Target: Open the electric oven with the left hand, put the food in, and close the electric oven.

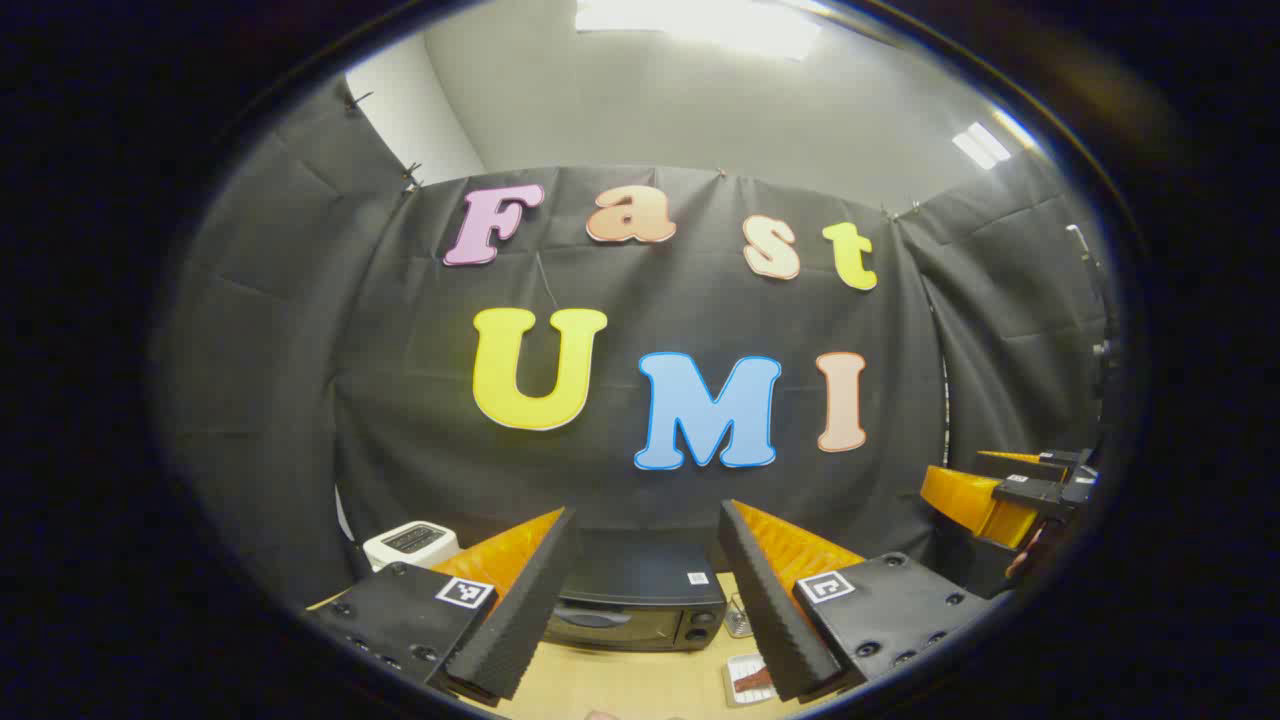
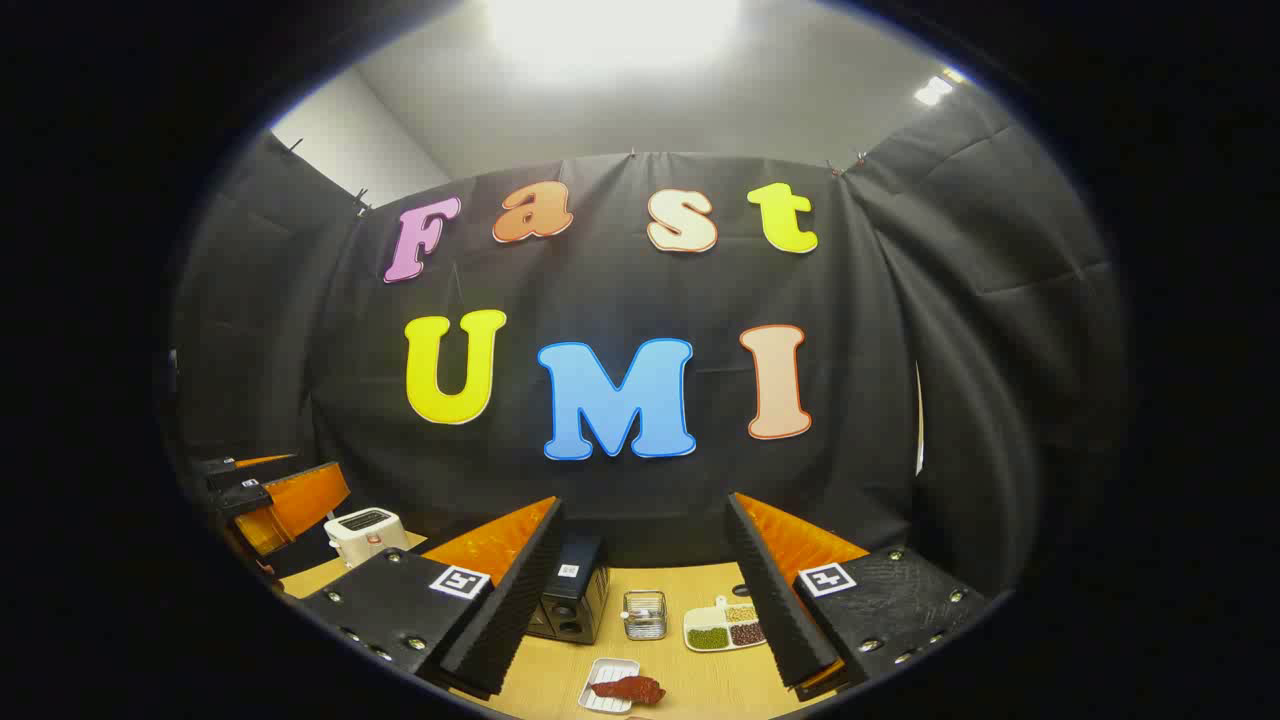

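The black electric oven stands on the wooden table with its door closed, straight ahead between my left gripper's fingers. My left gripper is open, held above and short of the oven, with nothing in it. The food, a reddish-brown piece, lies on a small white tray at the table's front; the tray also peeks out beside a finger in the left gripper view. My right gripper is open and empty, raised above the table. In the right gripper view the oven stands left of centre.
A white toaster stands left of the oven. A small wire basket and a divided white dish of beans sit to the oven's right. The other gripper hovers at the right edge of the left gripper view.
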`<action>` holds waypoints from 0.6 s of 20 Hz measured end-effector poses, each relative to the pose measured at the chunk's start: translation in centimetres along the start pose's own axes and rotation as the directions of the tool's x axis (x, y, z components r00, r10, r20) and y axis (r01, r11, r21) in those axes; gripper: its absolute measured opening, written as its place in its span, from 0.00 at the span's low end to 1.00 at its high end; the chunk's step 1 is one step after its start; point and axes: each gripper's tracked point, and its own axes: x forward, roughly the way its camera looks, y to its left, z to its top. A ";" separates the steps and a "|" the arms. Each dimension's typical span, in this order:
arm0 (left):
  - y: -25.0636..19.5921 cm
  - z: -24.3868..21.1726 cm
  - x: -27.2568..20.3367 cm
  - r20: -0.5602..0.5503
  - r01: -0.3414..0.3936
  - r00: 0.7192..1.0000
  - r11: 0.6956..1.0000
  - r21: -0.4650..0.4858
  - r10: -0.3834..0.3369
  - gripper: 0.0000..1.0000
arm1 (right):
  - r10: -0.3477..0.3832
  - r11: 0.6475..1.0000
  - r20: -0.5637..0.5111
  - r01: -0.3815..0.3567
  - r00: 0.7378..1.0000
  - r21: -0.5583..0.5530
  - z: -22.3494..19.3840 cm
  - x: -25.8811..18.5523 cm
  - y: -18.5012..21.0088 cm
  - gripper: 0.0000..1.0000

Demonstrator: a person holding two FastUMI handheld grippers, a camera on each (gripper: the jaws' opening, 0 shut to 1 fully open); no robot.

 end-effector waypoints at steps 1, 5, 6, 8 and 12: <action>0.4 -0.2 0.0 -0.001 -0.011 1.000 1.000 0.000 0.011 0.94 | -0.008 1.000 0.005 0.008 1.000 0.001 0.1 -0.1 -0.2 0.96; -0.2 -1.0 -0.2 -0.027 0.005 1.000 1.000 -0.020 -0.005 0.91 | -0.006 1.000 0.002 0.006 1.000 0.003 -0.4 -0.5 0.1 0.96; -0.1 -0.7 -0.3 -0.021 0.004 1.000 1.000 -0.011 -0.004 0.94 | -0.008 1.000 -0.002 0.008 1.000 0.001 -0.7 -0.5 0.0 0.96; 0.1 -0.2 -0.4 -0.007 -0.008 1.000 1.000 0.009 0.008 0.95 | -0.007 1.000 -0.013 0.008 1.000 0.014 -1.1 -0.6 0.0 0.96; -0.2 -0.4 -0.7 -0.005 -0.008 1.000 1.000 -0.010 0.008 0.94 | -0.007 1.000 -0.019 0.007 1.000 0.012 -1.2 -0.6 -0.4 0.96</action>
